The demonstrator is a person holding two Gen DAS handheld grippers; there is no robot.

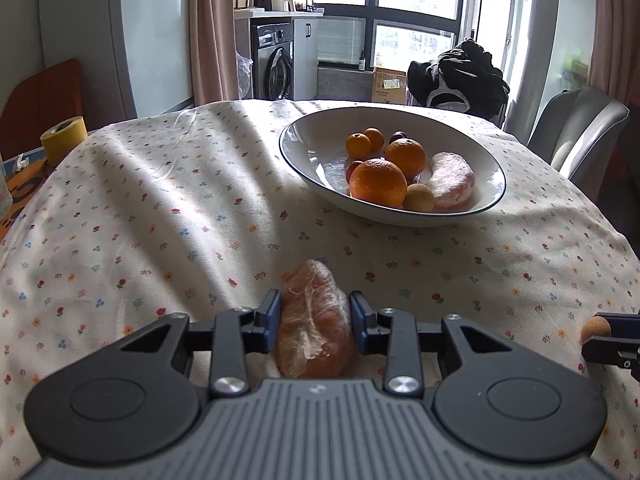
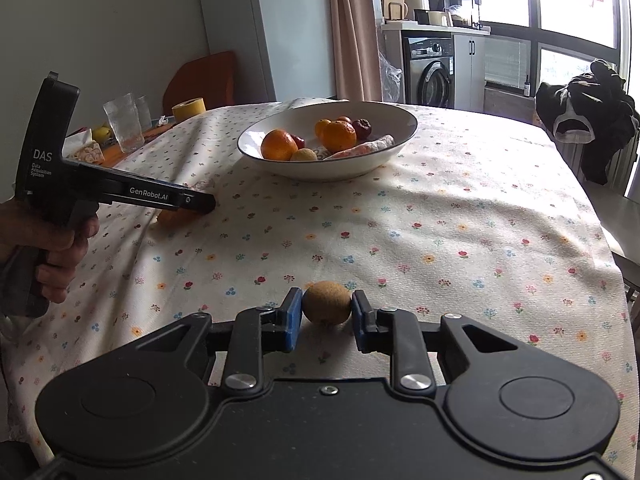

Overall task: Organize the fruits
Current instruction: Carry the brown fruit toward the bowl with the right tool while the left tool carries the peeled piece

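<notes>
Two grippers low over the floral tablecloth [image 1: 168,216], both w/ fruit between the pads. Left gripper [image 1: 316,322]: blue pads sit against both sides of a peeled citrus piece [image 1: 314,320], orange w/ white pith, lying lengthwise between them on the cloth. Jaws narrowed down to the fruit's width, so it's clamped. In the right wrist view that same gripper [image 2: 200,202] comes in from the left edge, a hand [image 2: 52,248] wrapped round its grip, the citrus piece [image 2: 170,216] peeking out under its tip.

Right gripper [image 2: 326,314]: pads pressed to either side of a small brown round fruit [image 2: 327,302], rough-skinned, resting on the cloth. Closed onto it, contact on both sides. From the left wrist view only its tip [image 1: 604,334] shows at the right edge, w/ the brown fruit [image 1: 595,330] at its end.

Further back, centre-right of the table: wide white bowl [image 1: 304,148] w/ dark rim, well apart from both grippers. Inside: big orange [image 1: 378,182] in front, second orange [image 1: 406,156] behind it, two small oranges [image 1: 358,146] at the back, a small yellowish round fruit [image 1: 418,197], another peeled citrus piece [image 1: 450,182] to the right, dark red fruits tucked btwn them.

Far left edge of the table: yellow tape roll [image 1: 64,138]; right wrist view adds clear glasses [image 2: 124,122] there.
</notes>
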